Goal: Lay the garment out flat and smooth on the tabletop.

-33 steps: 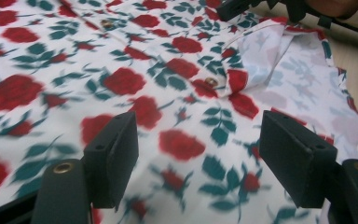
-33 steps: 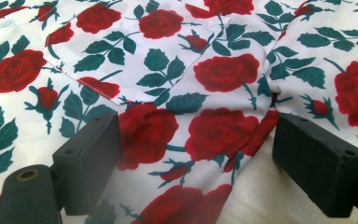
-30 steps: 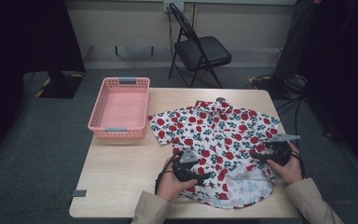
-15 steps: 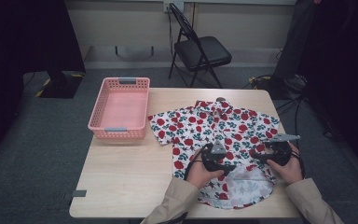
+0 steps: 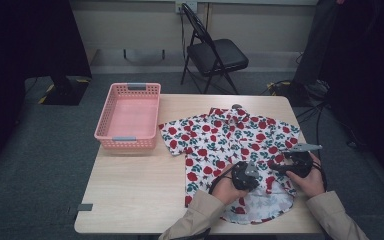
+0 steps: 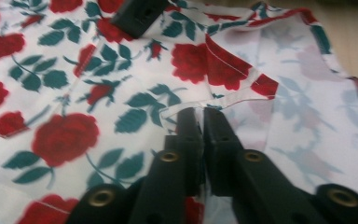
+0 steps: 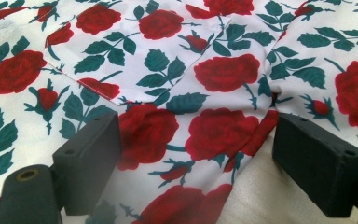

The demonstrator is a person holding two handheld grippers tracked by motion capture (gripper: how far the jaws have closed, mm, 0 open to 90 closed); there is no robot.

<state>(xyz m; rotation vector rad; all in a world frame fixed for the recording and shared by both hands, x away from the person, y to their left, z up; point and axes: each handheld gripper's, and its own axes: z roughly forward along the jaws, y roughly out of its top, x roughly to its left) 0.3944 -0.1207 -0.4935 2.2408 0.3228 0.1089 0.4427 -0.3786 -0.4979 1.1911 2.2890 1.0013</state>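
A white shirt (image 5: pixel 220 140) printed with red roses and green leaves lies spread on the wooden table (image 5: pixel 135 185), its lower hem partly turned up so the pale inside shows. My left gripper (image 5: pixel 254 174) is over the lower middle of the shirt. In the left gripper view its jaws (image 6: pixel 200 116) are shut, with a folded white hem edge (image 6: pixel 233 99) pinched at their tips. My right gripper (image 5: pixel 279 167) sits just to the right, near the shirt's lower right edge. In the right gripper view it (image 7: pixel 205 158) stands wide open, with rose fabric (image 7: pixel 214 74) lying between and beyond its pads.
A pink plastic basket (image 5: pixel 126 138) stands at the table's left rear, beside the shirt's left sleeve. A black folding chair (image 5: pixel 215 52) is behind the table. Bare tabletop lies front left. One jaw of the right gripper (image 6: pixel 135 16) shows at the top of the left gripper view.
My left gripper has travelled right across the shirt's lower part, from near its left edge to close beside the right gripper. The right gripper has stayed where it was.
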